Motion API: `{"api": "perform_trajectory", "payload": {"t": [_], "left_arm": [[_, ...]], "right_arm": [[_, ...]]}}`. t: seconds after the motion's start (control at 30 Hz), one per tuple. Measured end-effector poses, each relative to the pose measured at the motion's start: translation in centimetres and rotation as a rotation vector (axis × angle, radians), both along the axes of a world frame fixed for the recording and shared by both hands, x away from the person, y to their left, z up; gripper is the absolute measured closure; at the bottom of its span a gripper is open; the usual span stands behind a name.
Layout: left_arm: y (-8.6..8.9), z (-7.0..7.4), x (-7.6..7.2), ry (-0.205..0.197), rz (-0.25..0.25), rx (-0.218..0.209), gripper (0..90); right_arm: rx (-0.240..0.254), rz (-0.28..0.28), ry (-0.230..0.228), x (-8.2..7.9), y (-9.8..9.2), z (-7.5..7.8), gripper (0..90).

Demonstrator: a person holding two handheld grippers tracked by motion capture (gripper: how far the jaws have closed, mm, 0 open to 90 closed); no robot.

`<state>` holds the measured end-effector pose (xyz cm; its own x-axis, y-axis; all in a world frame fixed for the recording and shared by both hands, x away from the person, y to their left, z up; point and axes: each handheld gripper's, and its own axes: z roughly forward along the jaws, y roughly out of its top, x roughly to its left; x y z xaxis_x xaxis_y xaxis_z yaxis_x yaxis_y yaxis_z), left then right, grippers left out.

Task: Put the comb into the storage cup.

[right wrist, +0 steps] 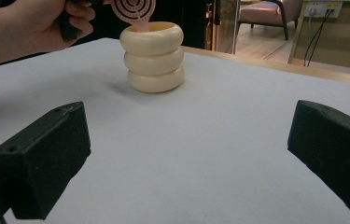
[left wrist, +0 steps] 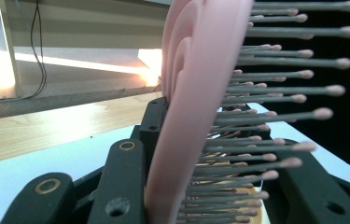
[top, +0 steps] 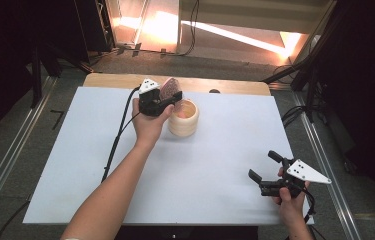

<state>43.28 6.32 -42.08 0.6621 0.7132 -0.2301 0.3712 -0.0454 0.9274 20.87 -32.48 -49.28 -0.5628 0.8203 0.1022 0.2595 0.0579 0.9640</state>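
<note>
Because the left tongs clamp the pink hairbrush by its flat head, with the handle end dipping into the cream ribbed holder near the far edge of the desk, the likeliest trouble is a tip-over. If the brush is pushed or pulled at a slant, its handle could catch the rim and drag or topple the light holder. The grip looks narrow too: in the left gripper view the jaws pinch the thin plate beside the bristles, so the brush may pivot or slip if it is let go too early.

The right tongs sit wide open with nothing between them, low near the right front corner of the desk, well apart from the holder. The white desk surface between them lies bare, so nothing blocks the way. Beyond the far edge runs a wooden strip, then the floor with cables.
</note>
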Motion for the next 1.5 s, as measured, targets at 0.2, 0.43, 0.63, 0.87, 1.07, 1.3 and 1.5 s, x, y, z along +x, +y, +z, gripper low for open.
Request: {"api": "perform_trajectory", "payload": {"t": [0.2,0.43,0.63,0.87,1.07,1.3,1.5], "left_arm": [[0.1,0.0,0.1,0.001,-0.004,-0.005,63.4],[0.6,-0.3,0.6,0.049,-0.014,-0.040,62.6],[0.9,-0.4,0.6,0.061,-0.007,-0.026,58.0],[1.6,-0.7,0.8,0.079,-0.001,-0.025,39.8],[1.7,-0.7,0.2,0.036,0.034,0.032,17.5],[2.2,-0.6,-0.3,0.000,0.007,0.031,0.0],[2.3,-0.1,-1.1,-0.027,-0.009,0.053,0.0]], "right_arm": [[0.000,-0.002,-0.001,0.0,0.0,0.0,0.0],[-0.001,0.001,0.000,0.0,0.0,0.0,0.0],[-0.003,0.001,0.000,0.0,0.0,0.0,0.0],[-0.002,0.001,0.001,0.0,0.1,0.0,0.0],[-0.002,0.001,0.000,0.0,0.1,0.0,0.0],[-0.004,0.000,0.001,0.0,0.1,0.0,0.0],[-0.006,0.002,0.003,0.1,0.2,-0.1,0.0]]}}
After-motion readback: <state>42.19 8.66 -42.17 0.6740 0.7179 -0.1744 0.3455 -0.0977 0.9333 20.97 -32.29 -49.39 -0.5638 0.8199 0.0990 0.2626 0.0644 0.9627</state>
